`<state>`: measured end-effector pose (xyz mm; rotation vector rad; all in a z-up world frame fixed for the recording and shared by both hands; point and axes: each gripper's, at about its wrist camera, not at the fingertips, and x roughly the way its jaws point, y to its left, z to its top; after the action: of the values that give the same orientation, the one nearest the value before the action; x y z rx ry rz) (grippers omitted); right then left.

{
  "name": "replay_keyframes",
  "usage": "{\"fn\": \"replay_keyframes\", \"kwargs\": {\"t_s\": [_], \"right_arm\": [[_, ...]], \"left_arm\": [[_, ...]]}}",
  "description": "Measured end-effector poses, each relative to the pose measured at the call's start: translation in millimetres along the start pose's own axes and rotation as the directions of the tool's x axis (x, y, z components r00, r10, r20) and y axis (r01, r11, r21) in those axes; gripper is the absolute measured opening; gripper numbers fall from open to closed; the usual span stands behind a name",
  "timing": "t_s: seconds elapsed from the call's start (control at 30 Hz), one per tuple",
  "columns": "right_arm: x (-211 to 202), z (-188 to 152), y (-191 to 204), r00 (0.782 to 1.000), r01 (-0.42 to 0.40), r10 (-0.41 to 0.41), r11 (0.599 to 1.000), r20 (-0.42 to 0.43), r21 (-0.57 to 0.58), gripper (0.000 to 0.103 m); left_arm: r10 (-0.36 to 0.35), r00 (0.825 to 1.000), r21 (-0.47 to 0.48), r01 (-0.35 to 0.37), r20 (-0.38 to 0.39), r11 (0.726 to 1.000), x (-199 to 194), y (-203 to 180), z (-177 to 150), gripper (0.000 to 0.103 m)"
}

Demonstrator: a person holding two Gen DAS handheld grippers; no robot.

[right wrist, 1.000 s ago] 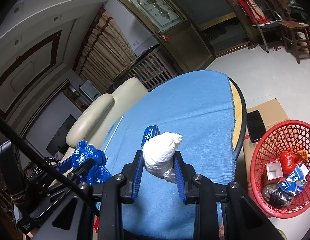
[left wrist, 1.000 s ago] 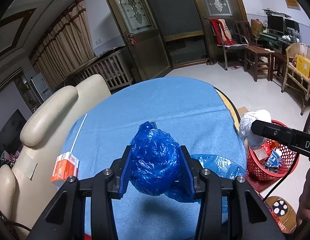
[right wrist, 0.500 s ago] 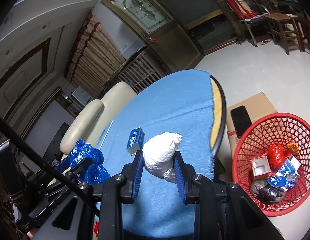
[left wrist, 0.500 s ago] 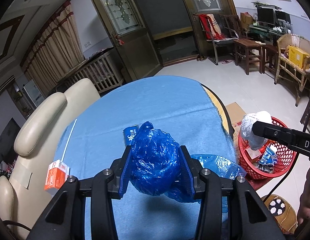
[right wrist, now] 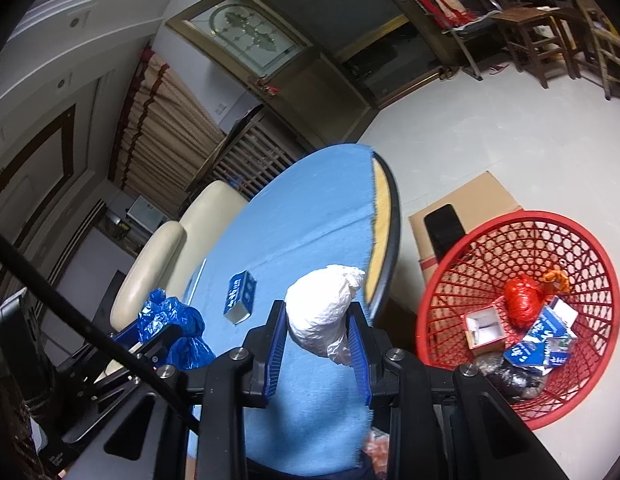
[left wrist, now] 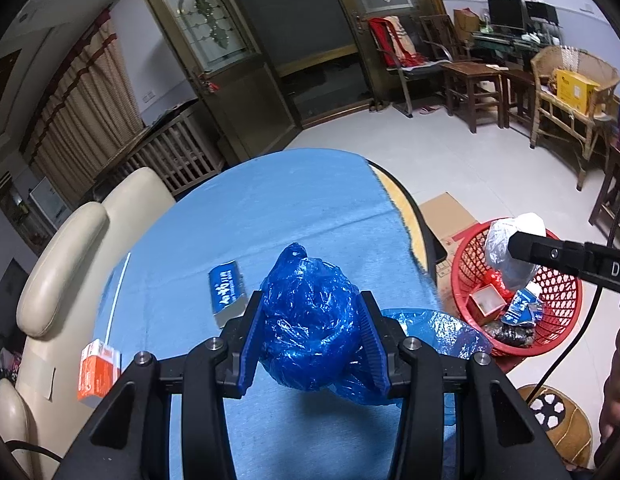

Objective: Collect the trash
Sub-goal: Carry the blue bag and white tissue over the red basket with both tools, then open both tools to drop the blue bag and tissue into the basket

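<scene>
1. Fingers of my left gripper (left wrist: 314, 340) are pinching a crumpled blue plastic bag (left wrist: 310, 328), which bulges up between the blue pads above the near part of the table; a loose tail of the same bag hangs out to the right.
2. On my right gripper (right wrist: 318, 344) the fingers are clamped on a balled-up white plastic bag (right wrist: 324, 312), held above the table's right edge.
3. In the left wrist view that white bag (left wrist: 510, 248) shows in front of the red mesh basket (left wrist: 566, 320).
4. That red mesh basket (right wrist: 590, 264) stands on the pale floor just beside the table's right edge; inside it I see a red wad, a small open carton, blue-and-white wrappers and something dark.
5. I see a round table with a light blue tablecloth (left wrist: 270, 216); a bare yellow strip of tabletop (right wrist: 378, 224) with a dark rim shows at its right edge.
6. A small blue box (left wrist: 226, 296) lies on the cloth left of my left gripper, and an orange-and-white carton (left wrist: 96, 372) sits at the table's left edge.
7. A cream leather chair (left wrist: 66, 248) stands against the table's left side.
8. Flattened cardboard (right wrist: 466, 208) lies on the floor behind the basket.
9. Beyond, I see glass-panelled brown doors (left wrist: 214, 60), striped curtains at the left, and wooden chairs and a desk with monitors along the right wall.
</scene>
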<state>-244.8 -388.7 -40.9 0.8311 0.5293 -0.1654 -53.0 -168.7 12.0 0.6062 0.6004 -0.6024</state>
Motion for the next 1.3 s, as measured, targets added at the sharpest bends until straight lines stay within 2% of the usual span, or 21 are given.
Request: {"fn": "replay_keyframes", "kwargs": {"t_s": [0.47, 0.97, 1.17, 1.3], "right_arm": [[-20, 9, -41, 0.999, 0.022, -0.025, 0.995, 0.032, 0.102, 0.032], [-43, 18, -69, 0.995, 0.034, -0.048, 0.987, 0.085, 0.16, 0.032], [-55, 22, -82, 0.991, 0.046, -0.068, 0.982, 0.115, 0.184, 0.032], [-64, 25, -93, 0.987, 0.058, -0.086, 0.977, 0.134, 0.205, 0.032]], "left_arm": [[-0.02, 1.0, 0.073, 0.02, -0.006, 0.997, 2, -29, 8, 0.048], [-0.037, 0.999, 0.146, 0.035, 0.013, 0.989, -3, -58, 20, 0.048], [-0.083, 0.996, 0.173, 0.08, 0.012, 0.982, -2, -74, 29, 0.048], [-0.148, 0.989, 0.171, 0.148, -0.01, 0.974, 4, -83, 40, 0.048]]}}
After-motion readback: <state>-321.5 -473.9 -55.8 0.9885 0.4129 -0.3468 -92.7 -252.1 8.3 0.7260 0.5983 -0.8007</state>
